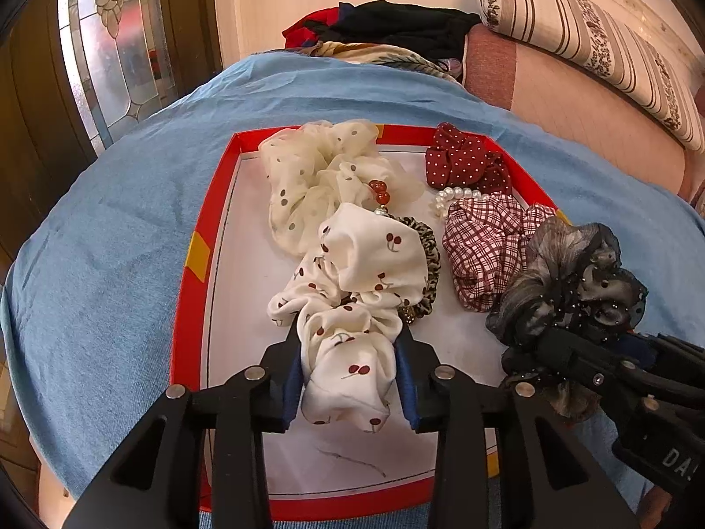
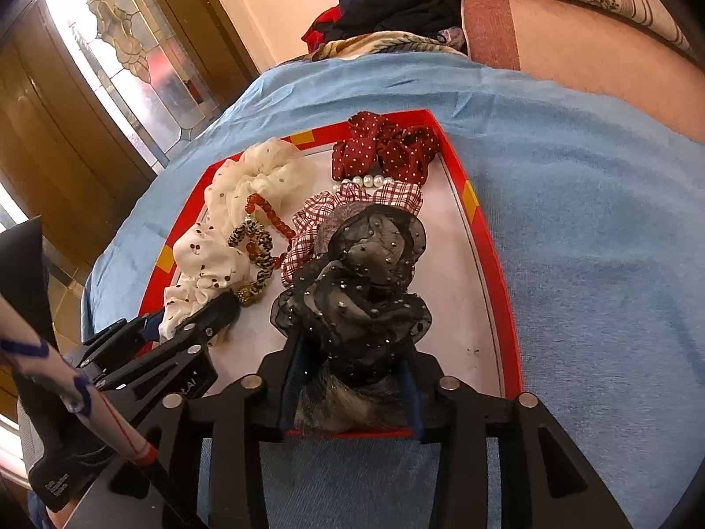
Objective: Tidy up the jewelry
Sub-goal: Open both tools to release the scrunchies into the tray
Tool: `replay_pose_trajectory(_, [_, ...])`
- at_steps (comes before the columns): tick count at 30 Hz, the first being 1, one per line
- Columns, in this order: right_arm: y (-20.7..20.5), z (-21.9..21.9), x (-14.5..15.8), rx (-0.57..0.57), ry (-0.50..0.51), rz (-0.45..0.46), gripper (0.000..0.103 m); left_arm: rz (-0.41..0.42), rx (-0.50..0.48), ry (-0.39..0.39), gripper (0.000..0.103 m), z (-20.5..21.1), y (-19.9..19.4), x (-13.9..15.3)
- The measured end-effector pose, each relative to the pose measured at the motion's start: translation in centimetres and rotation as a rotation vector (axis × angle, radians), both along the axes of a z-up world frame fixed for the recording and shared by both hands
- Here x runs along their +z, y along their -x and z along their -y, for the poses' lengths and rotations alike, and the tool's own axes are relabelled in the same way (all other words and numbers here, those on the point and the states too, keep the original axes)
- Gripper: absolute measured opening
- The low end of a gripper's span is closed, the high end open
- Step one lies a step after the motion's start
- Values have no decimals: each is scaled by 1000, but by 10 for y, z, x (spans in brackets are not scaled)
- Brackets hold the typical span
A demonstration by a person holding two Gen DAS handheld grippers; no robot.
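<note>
While the cherry scrunchie lies in the red tray, the left tongs pinch its near end; beside it, the right tongs clamp the black scrunchie, all on a blue cloth.

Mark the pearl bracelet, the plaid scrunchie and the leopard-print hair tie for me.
pearl bracelet (image 2: 366, 181), right wrist view, middle bead.
plaid scrunchie (image 1: 482, 249), left wrist view, centre of fabric.
leopard-print hair tie (image 2: 263, 250), right wrist view, on its right band.
</note>
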State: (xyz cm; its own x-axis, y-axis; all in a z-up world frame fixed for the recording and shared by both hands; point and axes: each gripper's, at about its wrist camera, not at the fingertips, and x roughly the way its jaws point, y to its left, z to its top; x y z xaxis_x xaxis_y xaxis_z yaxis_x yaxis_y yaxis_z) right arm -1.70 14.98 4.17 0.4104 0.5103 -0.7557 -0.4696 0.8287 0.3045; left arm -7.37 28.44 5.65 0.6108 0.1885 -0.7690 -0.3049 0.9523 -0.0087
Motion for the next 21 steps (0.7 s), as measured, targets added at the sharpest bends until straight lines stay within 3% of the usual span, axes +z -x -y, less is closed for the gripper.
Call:
replay_pose_trajectory(7, [5, 4, 6, 0, -5, 5, 53, 11, -8, -10, 43, 3, 1, 2])
replay_pose_trajectory(21, [23, 24, 23, -12, -35, 19, 58, 43, -8, -30, 60, 6, 6, 8])
